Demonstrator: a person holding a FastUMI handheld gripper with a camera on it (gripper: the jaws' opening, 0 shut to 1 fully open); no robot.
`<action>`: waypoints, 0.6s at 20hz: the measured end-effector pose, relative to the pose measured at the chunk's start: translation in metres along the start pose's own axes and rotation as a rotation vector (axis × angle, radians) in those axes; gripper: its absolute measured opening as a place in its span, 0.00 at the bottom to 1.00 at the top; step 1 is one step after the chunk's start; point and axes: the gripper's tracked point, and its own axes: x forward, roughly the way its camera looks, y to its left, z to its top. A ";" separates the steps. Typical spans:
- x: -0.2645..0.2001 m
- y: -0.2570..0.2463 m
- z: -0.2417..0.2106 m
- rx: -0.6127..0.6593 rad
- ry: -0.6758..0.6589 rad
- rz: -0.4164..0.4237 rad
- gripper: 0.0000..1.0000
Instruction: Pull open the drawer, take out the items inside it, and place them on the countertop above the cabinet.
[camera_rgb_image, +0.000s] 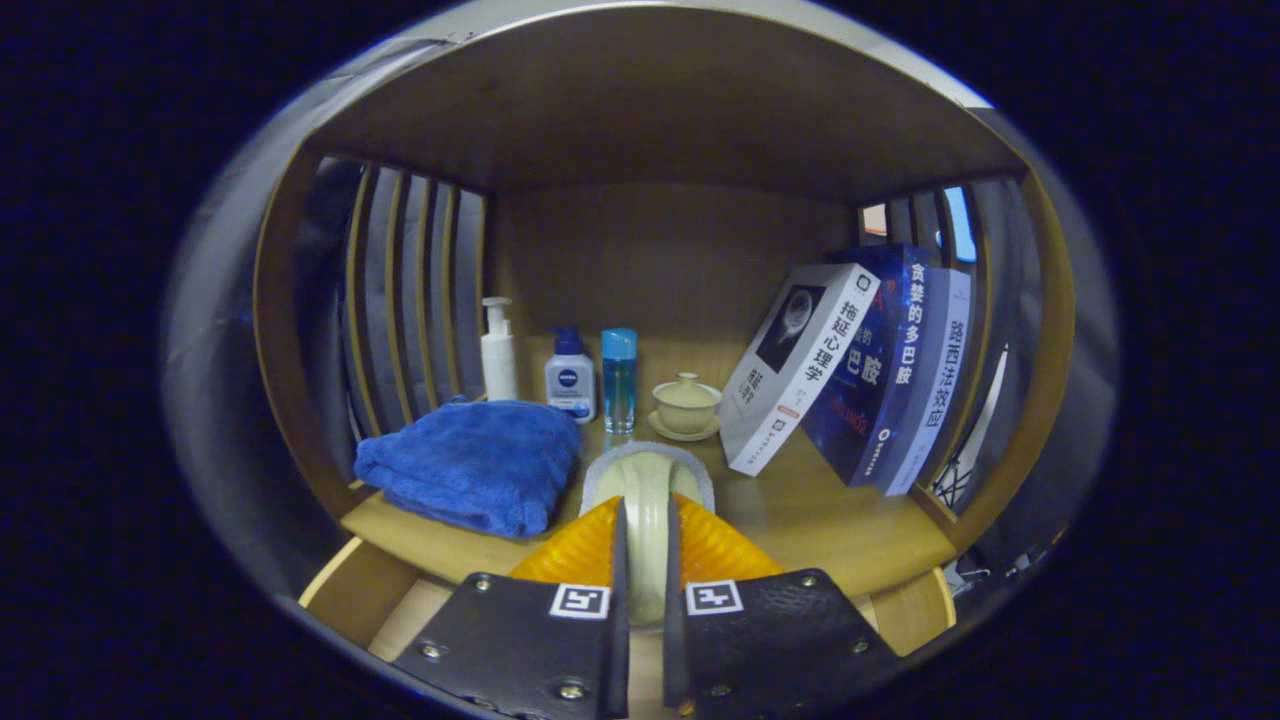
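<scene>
The tongs (645, 560) point level at the countertop (820, 510), pinching a pale cup (645, 500) edge-on.

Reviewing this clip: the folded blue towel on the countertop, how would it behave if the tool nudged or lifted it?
The folded blue towel looks plush and soft, so it would likely sag and unfold when lifted. Pushed, it would probably bunch rather than slide, possibly toward the pump bottles behind it. The tool is closed on a pale ceramic piece, so no push seems imminent.

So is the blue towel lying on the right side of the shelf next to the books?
No, the blue towel lies on the left, beside the bottles, while the books lean at the right.
</scene>
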 end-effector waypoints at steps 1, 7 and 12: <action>0.006 -0.003 -0.002 0.003 0.005 -0.010 0.14; 0.021 -0.021 0.003 0.031 -0.020 -0.062 0.19; 0.008 -0.022 0.021 0.030 -0.094 -0.052 0.30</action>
